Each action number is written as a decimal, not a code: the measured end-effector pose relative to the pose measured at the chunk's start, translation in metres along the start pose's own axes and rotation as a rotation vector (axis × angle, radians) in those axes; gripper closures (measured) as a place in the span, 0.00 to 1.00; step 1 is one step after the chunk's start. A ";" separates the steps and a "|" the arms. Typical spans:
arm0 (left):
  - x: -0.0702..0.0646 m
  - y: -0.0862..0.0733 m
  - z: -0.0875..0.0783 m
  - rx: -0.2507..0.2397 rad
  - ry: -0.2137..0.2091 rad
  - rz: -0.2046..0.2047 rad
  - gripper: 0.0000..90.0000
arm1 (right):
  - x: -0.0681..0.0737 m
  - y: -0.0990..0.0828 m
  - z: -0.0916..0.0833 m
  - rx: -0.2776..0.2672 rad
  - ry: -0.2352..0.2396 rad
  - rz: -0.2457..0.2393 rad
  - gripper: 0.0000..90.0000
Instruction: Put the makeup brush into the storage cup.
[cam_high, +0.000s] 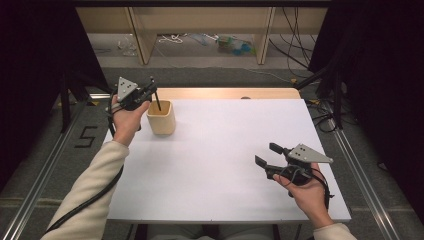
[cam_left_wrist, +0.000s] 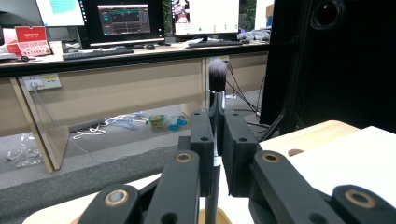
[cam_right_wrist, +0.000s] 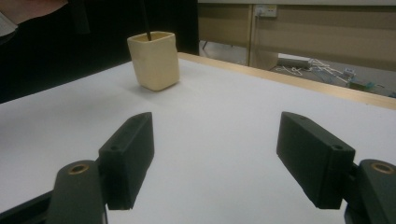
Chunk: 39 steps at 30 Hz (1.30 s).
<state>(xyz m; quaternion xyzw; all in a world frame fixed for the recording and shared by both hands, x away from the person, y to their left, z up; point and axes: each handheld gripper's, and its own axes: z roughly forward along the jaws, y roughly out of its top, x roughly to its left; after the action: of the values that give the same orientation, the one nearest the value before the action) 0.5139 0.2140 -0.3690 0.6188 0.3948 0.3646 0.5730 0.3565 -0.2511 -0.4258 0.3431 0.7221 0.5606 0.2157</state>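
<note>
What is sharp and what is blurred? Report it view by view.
High view: even light, table sharp, sides black. Left gripper view: near fingers soft, brush fairly clear, monitors glaring. Right gripper view: fingers soft, cup clearer, dark beyond it.

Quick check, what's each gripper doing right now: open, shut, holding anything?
Left gripper: shut on the brush, handle end down in the cream cup.
Right gripper: open, holding nothing, above the white table.

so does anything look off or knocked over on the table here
Nothing stands out. The cream cup stands upright on the white table, with no spill. The left claw is shut on a makeup brush above the cup; the right claw is open.
</note>
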 end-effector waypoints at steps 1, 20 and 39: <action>0.000 0.000 0.000 0.000 0.001 -0.003 0.93 | 0.000 0.000 0.000 0.001 0.006 0.005 0.32; 0.004 -0.007 0.004 0.001 0.008 -0.007 0.93 | 0.000 0.000 0.000 0.004 0.002 0.002 0.32; 0.004 -0.013 0.007 0.012 0.004 0.000 0.93 | 0.000 0.000 0.000 0.005 0.001 0.002 0.32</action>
<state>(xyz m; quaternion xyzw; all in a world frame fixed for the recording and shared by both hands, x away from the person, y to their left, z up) 0.5207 0.2147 -0.3826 0.6214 0.3984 0.3634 0.5684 0.3565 -0.2512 -0.4261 0.3440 0.7233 0.5593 0.2139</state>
